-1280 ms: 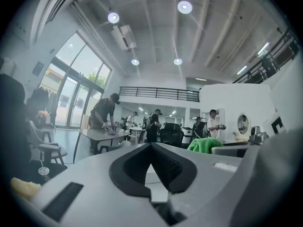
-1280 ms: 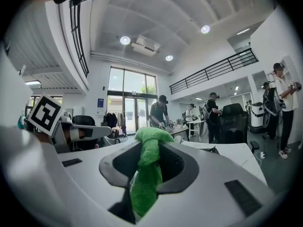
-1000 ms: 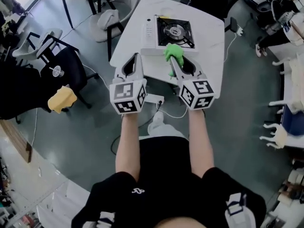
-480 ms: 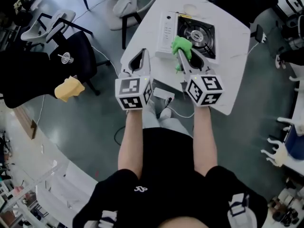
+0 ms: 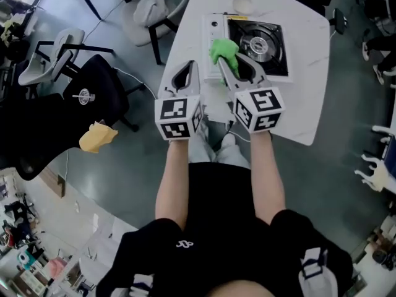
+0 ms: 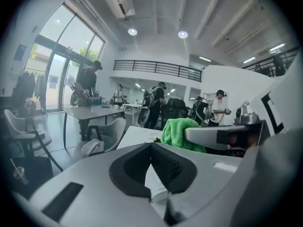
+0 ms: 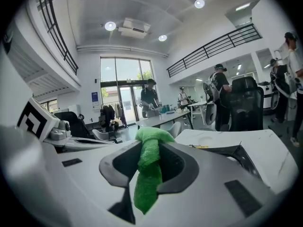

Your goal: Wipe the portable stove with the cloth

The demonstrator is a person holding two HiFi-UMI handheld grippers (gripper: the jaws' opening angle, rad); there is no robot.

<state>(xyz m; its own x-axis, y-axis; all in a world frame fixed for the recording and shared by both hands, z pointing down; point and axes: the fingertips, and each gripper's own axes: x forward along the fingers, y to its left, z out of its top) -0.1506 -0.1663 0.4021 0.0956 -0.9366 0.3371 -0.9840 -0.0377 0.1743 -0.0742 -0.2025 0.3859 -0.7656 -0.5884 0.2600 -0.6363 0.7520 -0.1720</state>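
Over the near left edge of the portable stove (image 5: 263, 42), the right gripper (image 5: 224, 59) clamps the green cloth (image 5: 223, 47), judged soft, light and limp, best held by its bunched middle, while the left gripper (image 5: 190, 68) hangs closed and empty alongside.

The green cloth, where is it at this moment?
In the head view, the green cloth is clamped in the right gripper, over the left part of the portable stove.
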